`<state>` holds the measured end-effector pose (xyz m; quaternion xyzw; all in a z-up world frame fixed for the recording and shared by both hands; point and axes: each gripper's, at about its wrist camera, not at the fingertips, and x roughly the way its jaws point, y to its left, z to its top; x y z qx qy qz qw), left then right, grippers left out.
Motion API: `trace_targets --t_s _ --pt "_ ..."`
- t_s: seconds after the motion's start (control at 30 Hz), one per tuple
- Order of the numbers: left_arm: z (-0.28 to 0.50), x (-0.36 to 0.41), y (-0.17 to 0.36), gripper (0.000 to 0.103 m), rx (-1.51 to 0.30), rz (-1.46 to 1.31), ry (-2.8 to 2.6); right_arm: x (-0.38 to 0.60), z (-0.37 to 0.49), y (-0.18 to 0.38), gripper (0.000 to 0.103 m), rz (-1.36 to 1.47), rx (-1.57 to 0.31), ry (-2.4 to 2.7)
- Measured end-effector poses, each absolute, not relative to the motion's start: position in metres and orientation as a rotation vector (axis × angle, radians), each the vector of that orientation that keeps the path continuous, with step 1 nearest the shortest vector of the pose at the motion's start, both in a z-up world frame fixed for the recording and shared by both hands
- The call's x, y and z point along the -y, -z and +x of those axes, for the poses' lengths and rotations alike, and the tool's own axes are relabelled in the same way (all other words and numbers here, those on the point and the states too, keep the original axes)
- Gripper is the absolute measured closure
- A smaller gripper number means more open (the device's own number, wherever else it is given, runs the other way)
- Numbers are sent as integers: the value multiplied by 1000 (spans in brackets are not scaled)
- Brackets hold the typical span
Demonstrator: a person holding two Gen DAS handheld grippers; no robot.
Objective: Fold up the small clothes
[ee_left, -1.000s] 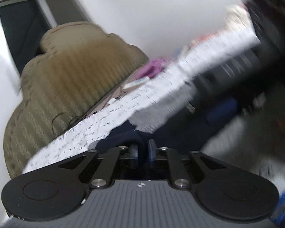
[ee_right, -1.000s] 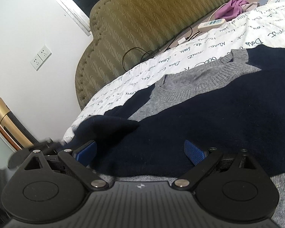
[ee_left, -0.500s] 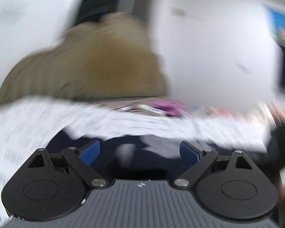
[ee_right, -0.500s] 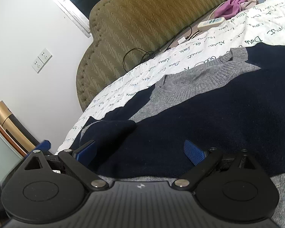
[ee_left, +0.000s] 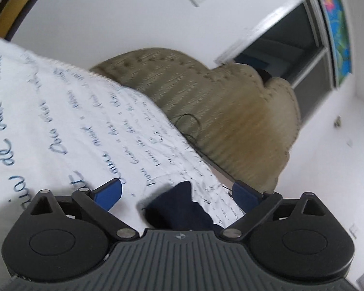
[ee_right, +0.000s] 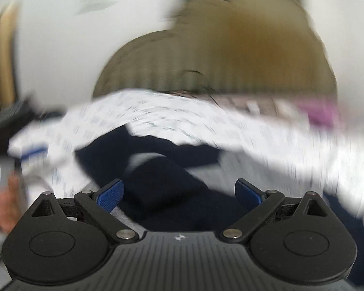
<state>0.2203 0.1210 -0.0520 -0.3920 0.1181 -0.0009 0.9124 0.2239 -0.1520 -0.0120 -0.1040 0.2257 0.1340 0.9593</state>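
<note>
Hovering over the bed, left gripper (ee_left: 177,195) has just been opening and now stands wide, pads clear of the navy sweater (ee_left: 179,208) cuff lying between them on the script-print bedspread (ee_left: 60,121). Right gripper (ee_right: 179,194), view blurred, also spread wide above the sweater; olive headboard (ee_left: 225,111) behind.

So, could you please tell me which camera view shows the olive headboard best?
The left wrist view: the olive headboard is fairly sharp there, with its scalloped edge and ribbed fabric readable. The right wrist view shows the same headboard only as a motion-blurred olive shape.
</note>
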Motion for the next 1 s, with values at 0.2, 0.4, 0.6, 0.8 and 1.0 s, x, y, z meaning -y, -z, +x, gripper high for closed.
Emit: trace_targets --t_s 0.2,0.4,0.6,0.8,1.0 --pt "225 -125 53 2 -283 -821 -11 82 250 31 5 -622 -560 -253" --pt "229 -123 58 1 -307 -818 -15 67 268 47 5 -715 -580 -174" --pt "233 -125 60 1 -325 -829 -25 89 286 35 17 -544 -627 -104" --pt "234 -123 60 1 -334 -825 -31 141 285 35 21 -277 -691 -57" --pt "233 -121 59 1 -334 -812 -31 119 275 45 24 -430 -632 -106"
